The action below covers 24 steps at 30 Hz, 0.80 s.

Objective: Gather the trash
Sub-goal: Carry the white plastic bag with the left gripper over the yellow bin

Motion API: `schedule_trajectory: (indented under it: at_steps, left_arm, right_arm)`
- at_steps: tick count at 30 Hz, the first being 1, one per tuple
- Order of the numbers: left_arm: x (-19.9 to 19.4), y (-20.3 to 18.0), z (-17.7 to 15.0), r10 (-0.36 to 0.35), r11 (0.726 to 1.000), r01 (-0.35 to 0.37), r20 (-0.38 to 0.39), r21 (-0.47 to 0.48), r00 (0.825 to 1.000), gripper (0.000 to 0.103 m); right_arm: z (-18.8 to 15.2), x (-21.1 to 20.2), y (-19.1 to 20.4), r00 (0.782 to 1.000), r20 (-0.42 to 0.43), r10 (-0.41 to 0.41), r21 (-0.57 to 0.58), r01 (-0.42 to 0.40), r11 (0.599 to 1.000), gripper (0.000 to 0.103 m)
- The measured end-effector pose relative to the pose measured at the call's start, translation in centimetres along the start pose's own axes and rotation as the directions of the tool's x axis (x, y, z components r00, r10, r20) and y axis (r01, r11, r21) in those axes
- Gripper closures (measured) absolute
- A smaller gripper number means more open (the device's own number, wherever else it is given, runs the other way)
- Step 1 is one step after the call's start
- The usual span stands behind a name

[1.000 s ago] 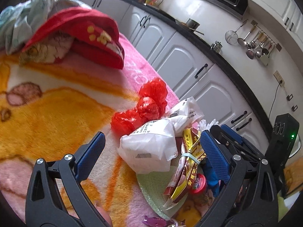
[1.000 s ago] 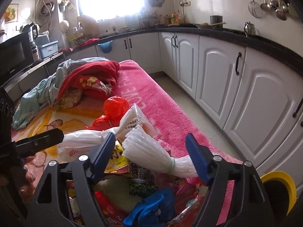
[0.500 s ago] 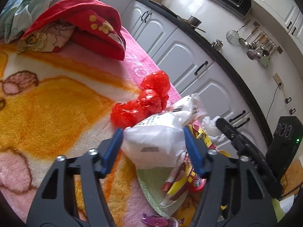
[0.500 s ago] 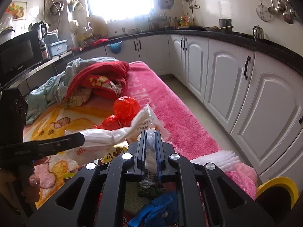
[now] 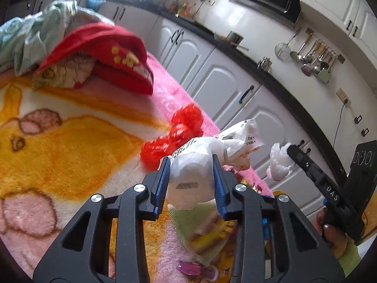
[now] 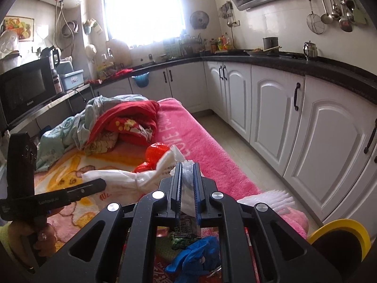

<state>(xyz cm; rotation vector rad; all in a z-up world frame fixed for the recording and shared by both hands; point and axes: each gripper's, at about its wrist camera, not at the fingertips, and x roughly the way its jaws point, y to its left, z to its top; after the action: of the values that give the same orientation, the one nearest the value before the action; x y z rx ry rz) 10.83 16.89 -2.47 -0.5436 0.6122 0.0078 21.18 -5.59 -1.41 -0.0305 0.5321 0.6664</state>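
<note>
The left tool (image 5: 191,179) is closing on a crumpled white plastic bag (image 5: 192,176), its blue pads already flanking the bulge of the bag, which sits just above the trash pile on the blanket-covered bed (image 5: 70,141). The right tool (image 6: 187,184) is clamped tight on a bunch of white foam wrap (image 6: 187,173), pinched thin between its pads, to the right of the bag. The main risk is the slippery film: the left pads catch only the puffed middle of the bag, so it could squirt out or collapse as the squeeze finishes, and drop back onto the heap. The bag's far end twists toward the foam wrap, and from these views I cannot tell whether the two are tangled; if they are, pulling the hands apart could tear the film or yank one piece free. Loose wrappers (image 5: 209,233) and a blue glove (image 6: 195,252) lie right underneath, and a trailing corner could drag them off the near edge of the bed. The red plastic bag (image 5: 179,132) lies just beyond, untouched.
</note>
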Motion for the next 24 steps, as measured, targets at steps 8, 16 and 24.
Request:
schedule_trajectory:
  at_steps: [8, 16, 24]
  left_arm:
    - [-3.7, -1.6, 0.8, 0.036, 0.998, -0.043, 0.137, 0.049, 0.990, 0.077]
    - [-4.6, -4.3, 0.3, -0.012, 0.995, -0.003, 0.141, 0.105, 0.990, 0.077]
    - [-4.5, -7.4, -1.1, -0.045, 0.986, 0.024, 0.123, 0.167, 0.991, 0.077]
  right_arm:
    - [0.2, -2.6, -0.4, 0.999, 0.053, -0.005, 0.020, 0.004, 1.000, 0.094]
    - [-0.1, -6.3, -1.4, 0.995, 0.096, -0.007, 0.048, 0.003, 0.999, 0.094]
    - [-1.2, -9.9, -3.8, 0.993, 0.114, -0.032, 0.104, 0.020, 0.994, 0.094]
